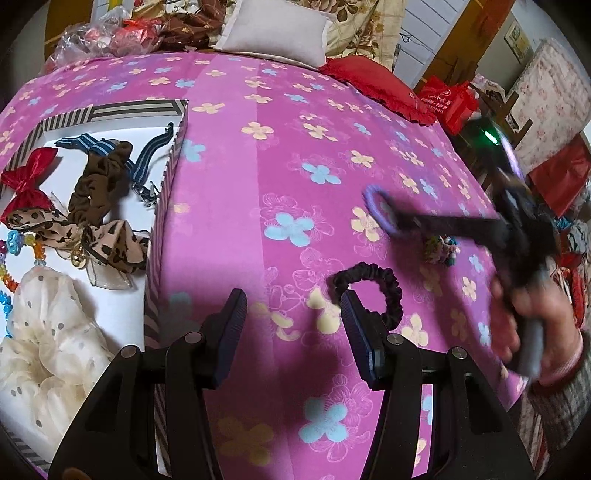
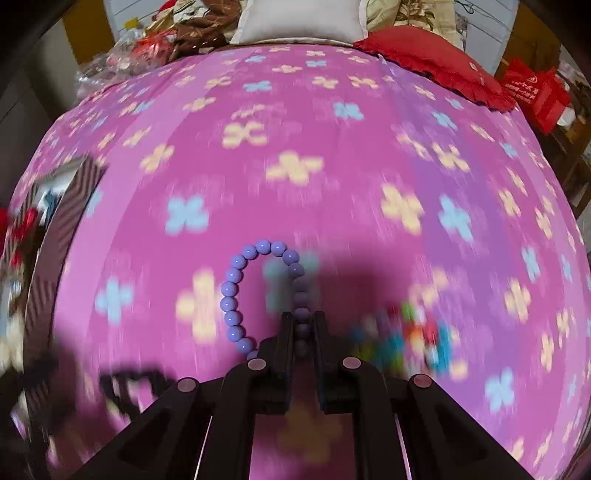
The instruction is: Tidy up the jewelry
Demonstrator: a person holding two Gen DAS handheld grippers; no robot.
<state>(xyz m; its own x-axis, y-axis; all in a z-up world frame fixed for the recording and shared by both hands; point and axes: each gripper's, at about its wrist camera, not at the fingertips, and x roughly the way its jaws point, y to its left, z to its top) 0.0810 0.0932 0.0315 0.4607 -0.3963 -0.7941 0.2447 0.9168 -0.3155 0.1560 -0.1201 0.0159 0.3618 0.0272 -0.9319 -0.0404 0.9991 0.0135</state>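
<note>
My right gripper (image 2: 302,321) is shut on a purple bead bracelet (image 2: 236,291) and holds it above the pink flowered cloth (image 2: 332,177); it shows blurred in the left wrist view (image 1: 397,218), with the bracelet (image 1: 371,195). My left gripper (image 1: 293,306) is open and empty, just left of a black scrunchie (image 1: 373,280) on the cloth (image 1: 280,155). A striped box (image 1: 168,184) at the left holds a red bow (image 1: 27,184), a brown scrunchie (image 1: 96,188), a leopard bow (image 1: 107,243), a cream dotted scrunchie (image 1: 48,332) and a colourful bead string (image 1: 22,243).
A multicoloured bead piece (image 1: 441,251) lies on the cloth to the right, blurred in the right wrist view (image 2: 410,339). A white pillow (image 1: 280,33), a red cushion (image 1: 376,88) and bags (image 1: 110,33) lie at the far edge.
</note>
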